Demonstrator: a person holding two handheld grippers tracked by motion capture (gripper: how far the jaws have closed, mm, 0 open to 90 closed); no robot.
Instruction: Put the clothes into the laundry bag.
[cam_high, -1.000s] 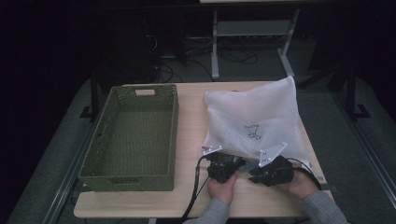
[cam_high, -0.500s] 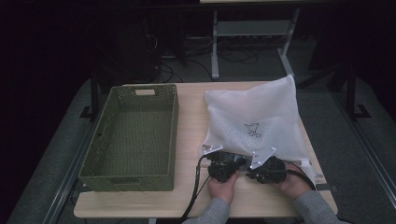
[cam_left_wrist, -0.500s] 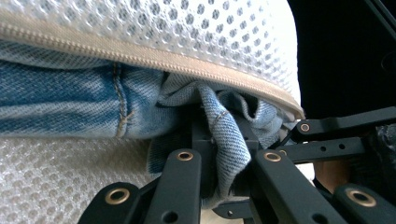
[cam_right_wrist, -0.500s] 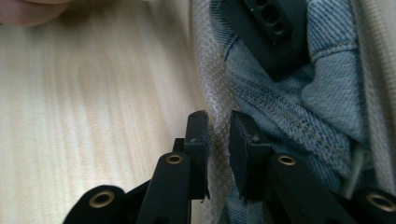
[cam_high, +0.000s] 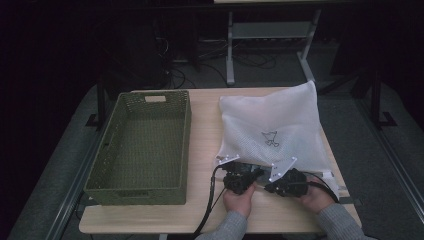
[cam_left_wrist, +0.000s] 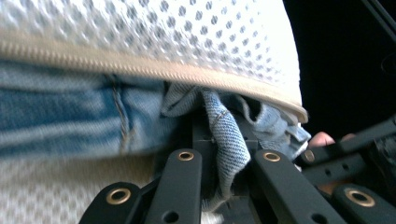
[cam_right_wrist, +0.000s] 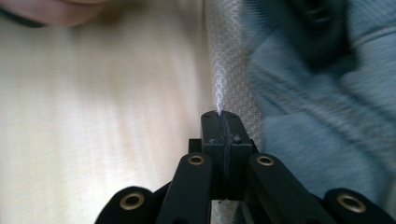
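the right tool (cam_high: 274, 176) has moved closer to the left tool (cam_high: 248, 173) at the near edge of the white mesh bag (cam_high: 272, 127). the bag has a small black drawing, no words. the left tool is clamped on blue jeans (cam_left_wrist: 224, 135) at the bag's zipper; the right tool is clamped on the bag's edge. the green basket (cam_high: 145, 145) sits left of the bag on the counter (cam_high: 205, 125).

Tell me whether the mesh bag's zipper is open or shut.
Open. In the left gripper view the zipper edge is lifted off the bag, denim shows in the gap, and the left gripper pinches a denim fold there.
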